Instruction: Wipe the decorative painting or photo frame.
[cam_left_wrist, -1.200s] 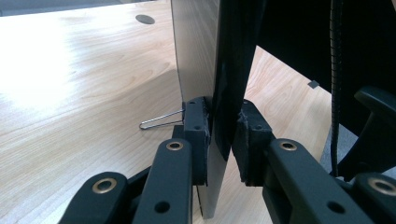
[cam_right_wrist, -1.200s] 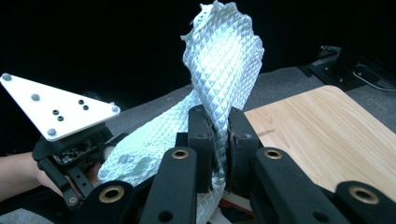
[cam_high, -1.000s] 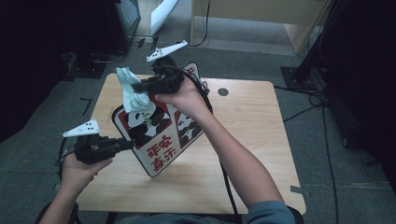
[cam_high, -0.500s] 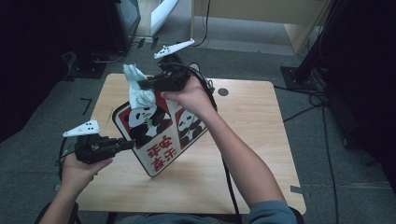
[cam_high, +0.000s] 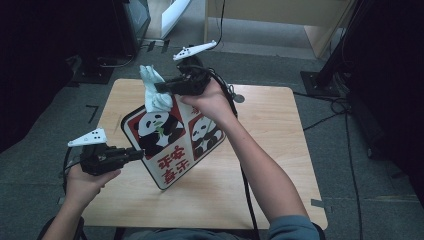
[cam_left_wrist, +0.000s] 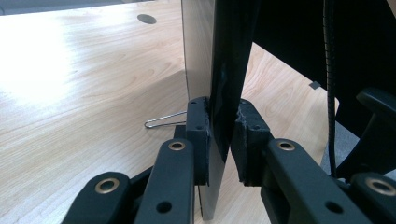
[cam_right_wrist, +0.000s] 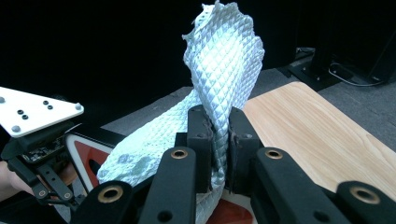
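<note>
A sign board (cam_high: 175, 140) with two pandas, a red ground and a black rim is held tilted over the wooden table (cam_high: 270, 135). My left gripper (cam_high: 137, 154) is shut on its left edge; in the left gripper view the board (cam_left_wrist: 219, 70) runs edge-on between the jaws of the left gripper (cam_left_wrist: 219, 135), with both pads pressing it. My right gripper (cam_high: 159, 87) is at the board's top corner, shut on a pale quilted cloth (cam_high: 155, 95) that hangs against the upper panda. In the right gripper view the cloth (cam_right_wrist: 224, 60) rises from the right gripper (cam_right_wrist: 218, 135).
A thin wire loop (cam_left_wrist: 161, 122) sticks out beside the board near the tabletop. A round cable hole (cam_high: 239, 98) sits at the table's far side. A black cable (cam_high: 247, 200) trails along the right forearm. Dark stands and cables (cam_high: 345, 100) lie on the floor to the right.
The right gripper has carried the cloth a little up the board, from the panda's face toward the top edge. The left gripper and the board have stayed put.
</note>
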